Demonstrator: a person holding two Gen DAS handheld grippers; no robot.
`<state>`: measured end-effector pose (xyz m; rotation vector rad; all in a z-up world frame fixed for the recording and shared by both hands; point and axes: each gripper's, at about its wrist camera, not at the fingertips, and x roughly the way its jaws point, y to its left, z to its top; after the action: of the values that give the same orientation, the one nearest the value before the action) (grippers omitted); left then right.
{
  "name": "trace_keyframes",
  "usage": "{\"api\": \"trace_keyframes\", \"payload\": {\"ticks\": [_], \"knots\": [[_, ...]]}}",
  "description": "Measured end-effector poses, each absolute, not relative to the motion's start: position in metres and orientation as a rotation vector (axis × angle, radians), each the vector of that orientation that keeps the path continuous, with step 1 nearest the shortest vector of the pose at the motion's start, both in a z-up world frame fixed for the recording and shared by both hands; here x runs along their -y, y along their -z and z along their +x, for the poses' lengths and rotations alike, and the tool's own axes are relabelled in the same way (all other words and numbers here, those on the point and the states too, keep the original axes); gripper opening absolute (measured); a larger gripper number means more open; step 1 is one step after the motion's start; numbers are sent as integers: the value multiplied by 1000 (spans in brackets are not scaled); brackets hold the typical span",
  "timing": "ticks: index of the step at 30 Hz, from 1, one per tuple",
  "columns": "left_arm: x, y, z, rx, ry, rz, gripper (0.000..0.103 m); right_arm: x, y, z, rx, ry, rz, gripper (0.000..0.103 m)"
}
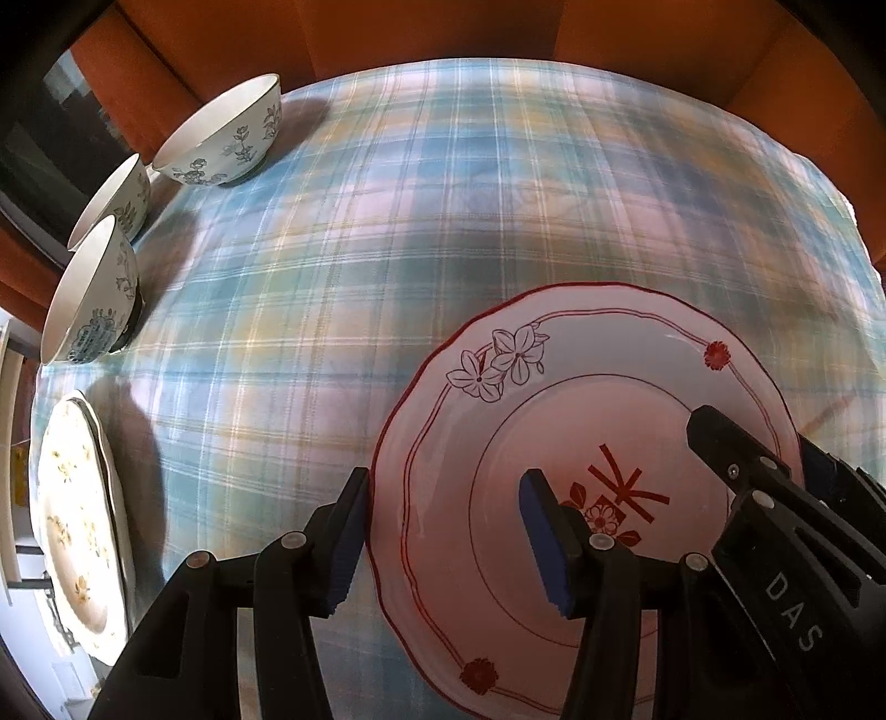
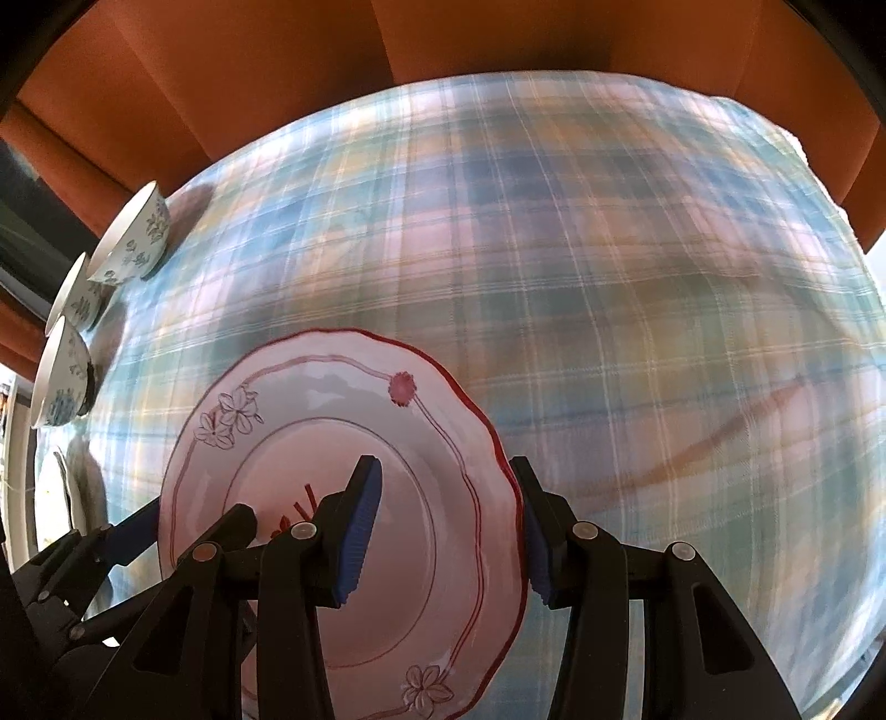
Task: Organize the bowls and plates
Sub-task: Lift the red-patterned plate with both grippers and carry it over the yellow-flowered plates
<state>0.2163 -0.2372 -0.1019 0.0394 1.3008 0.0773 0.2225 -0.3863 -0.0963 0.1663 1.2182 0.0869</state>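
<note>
A pink plate (image 1: 609, 354) (image 2: 332, 399) with a red scalloped rim and flower drawings sits low on the plaid tablecloth (image 1: 387, 232); I cannot tell whether it rests flat. My left gripper (image 1: 446, 473) straddles its left rim, one finger outside against the edge and one over the well, jaws wide apart. My right gripper (image 2: 443, 462) (image 1: 761, 443) straddles the opposite rim the same way, also wide apart. One of the left gripper's fingers (image 2: 130, 529) shows at the plate's far side. Three white bowls with blue flowers (image 1: 221, 138) (image 2: 133, 243) stand along the left edge.
A stack of cream plates with yellow flowers (image 1: 72, 509) lies at the near left, just below the bowls. Orange upholstery (image 1: 443, 27) rises beyond the table's far edge. Bare plaid cloth (image 2: 609, 277) stretches to the right of and behind the pink plate.
</note>
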Motion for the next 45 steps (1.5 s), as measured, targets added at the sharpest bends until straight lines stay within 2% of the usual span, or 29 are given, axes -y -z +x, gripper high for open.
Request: {"api": "trace_keyframes", "payload": {"ticks": [11, 28, 45], "knots": [[202, 80, 200, -1271, 22, 21, 54, 354, 69, 201, -1183, -12, 143, 51], [104, 36, 184, -1179, 81, -40, 54, 256, 16, 184, -1099, 33, 99, 51], [2, 22, 156, -1137, 95, -75, 54, 153, -1, 153, -1051, 45, 77, 51]]}}
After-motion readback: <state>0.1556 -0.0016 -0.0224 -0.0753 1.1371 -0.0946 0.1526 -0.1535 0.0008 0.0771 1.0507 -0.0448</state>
